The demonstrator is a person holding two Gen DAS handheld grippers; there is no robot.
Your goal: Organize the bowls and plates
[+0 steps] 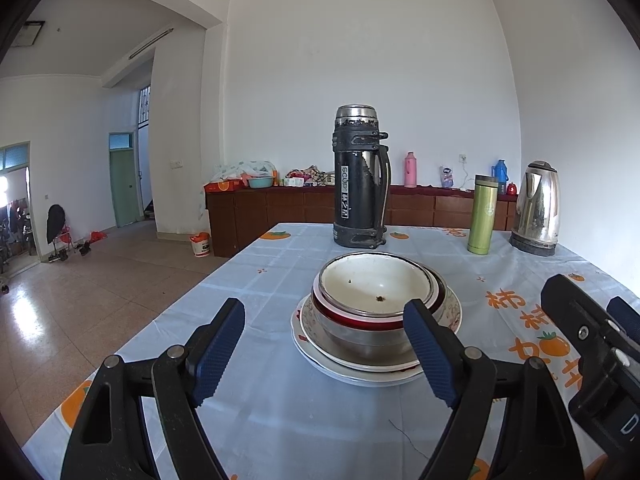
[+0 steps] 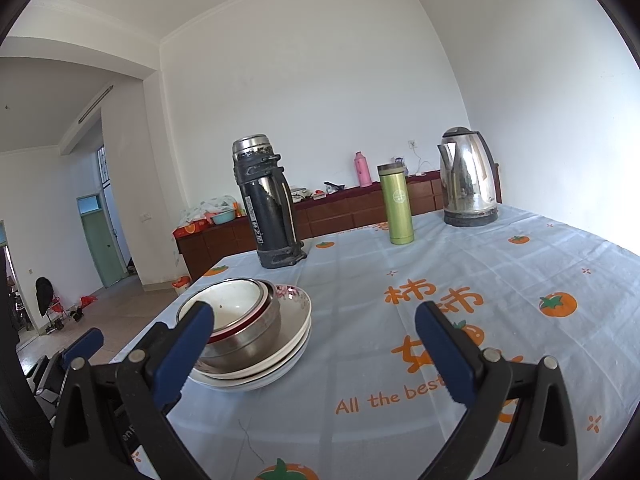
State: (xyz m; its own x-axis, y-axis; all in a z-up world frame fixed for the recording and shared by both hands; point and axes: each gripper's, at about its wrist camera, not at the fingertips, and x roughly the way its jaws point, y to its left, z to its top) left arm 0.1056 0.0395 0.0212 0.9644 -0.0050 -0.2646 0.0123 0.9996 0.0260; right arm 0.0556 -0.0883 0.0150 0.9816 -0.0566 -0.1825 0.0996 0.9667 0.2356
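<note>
A stack of dishes stands on the table: white plates (image 1: 356, 374) at the bottom, a steel bowl (image 1: 368, 338) on them, a red-rimmed bowl and a white bowl (image 1: 374, 286) nested on top. My left gripper (image 1: 326, 344) stands open just in front of the stack, nothing between its fingers. In the right wrist view the stack (image 2: 256, 340) sits to the left, and my right gripper (image 2: 320, 348) is open beside it over bare tablecloth. The right gripper's body shows at the right edge of the left wrist view.
The table (image 1: 280, 420) has a pale blue cloth with orange fruit prints. Behind the stack stand a tall black thermos (image 1: 360, 178), a green bottle (image 1: 483, 216) and a steel kettle (image 1: 536, 208). A brown cabinet (image 1: 280, 208) lines the back wall.
</note>
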